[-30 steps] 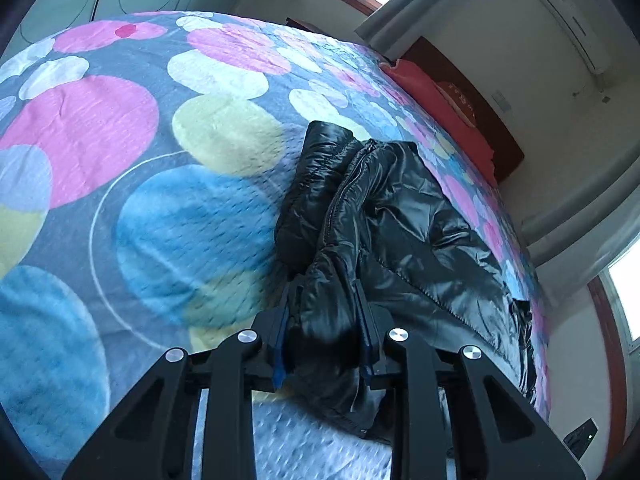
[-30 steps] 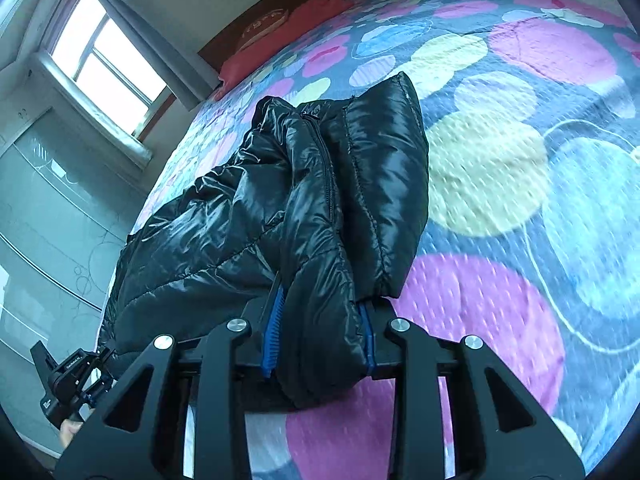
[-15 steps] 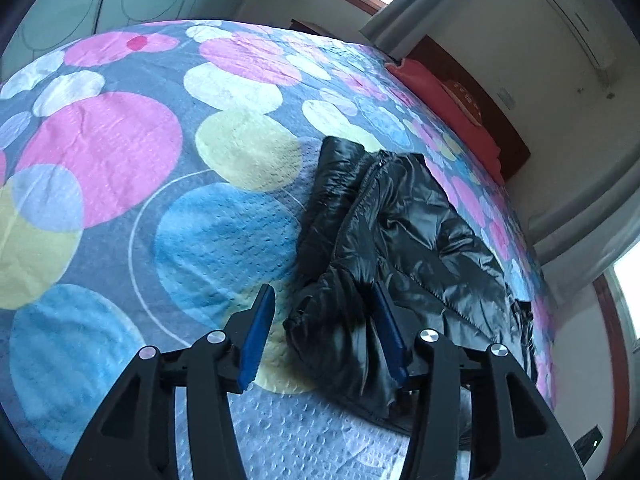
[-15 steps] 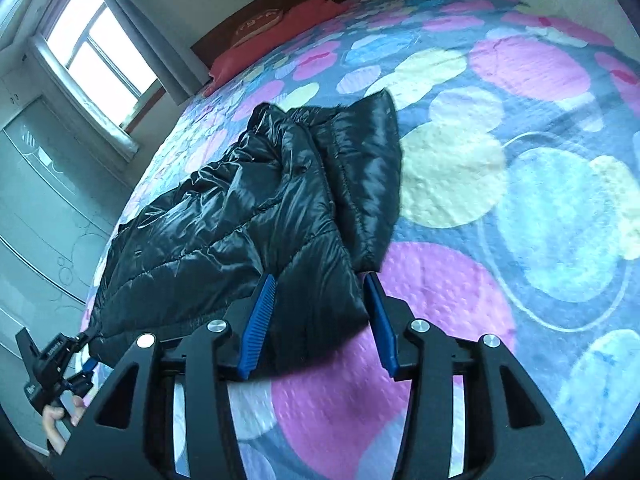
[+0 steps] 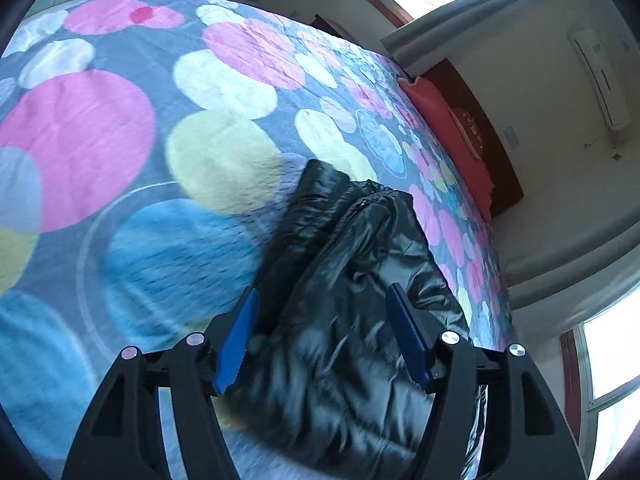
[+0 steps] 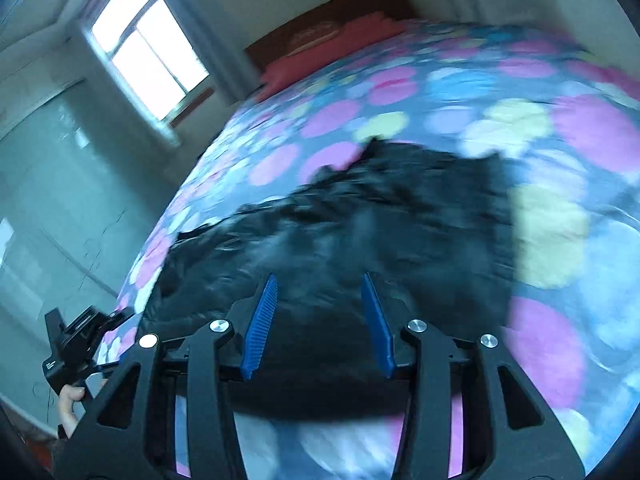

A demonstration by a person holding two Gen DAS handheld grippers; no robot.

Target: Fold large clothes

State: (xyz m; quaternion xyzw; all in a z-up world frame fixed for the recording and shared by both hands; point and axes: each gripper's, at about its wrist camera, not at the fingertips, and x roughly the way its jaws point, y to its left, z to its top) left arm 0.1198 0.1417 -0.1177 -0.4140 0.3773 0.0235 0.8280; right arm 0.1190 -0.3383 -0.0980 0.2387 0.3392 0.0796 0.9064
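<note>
Dotted bedspread (image 5: 120, 140): jacket (image 5: 352, 340) below both parted tongs (image 5: 324, 340), right tongs (image 6: 318, 326) apparently clear; only right view shows a hand (image 6: 70, 404).

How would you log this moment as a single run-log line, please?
phase: release after fold | left gripper: open, jaws just widened | right gripper: open, off jacket | black jacket: folded on bedspread

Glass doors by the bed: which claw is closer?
Left. The left claw, just opening with the jacket loose between its jaws, is at the bed edge by the glass doors. The right claw, just closing slightly, nothing pinched, is farther in over the jacket.
</note>
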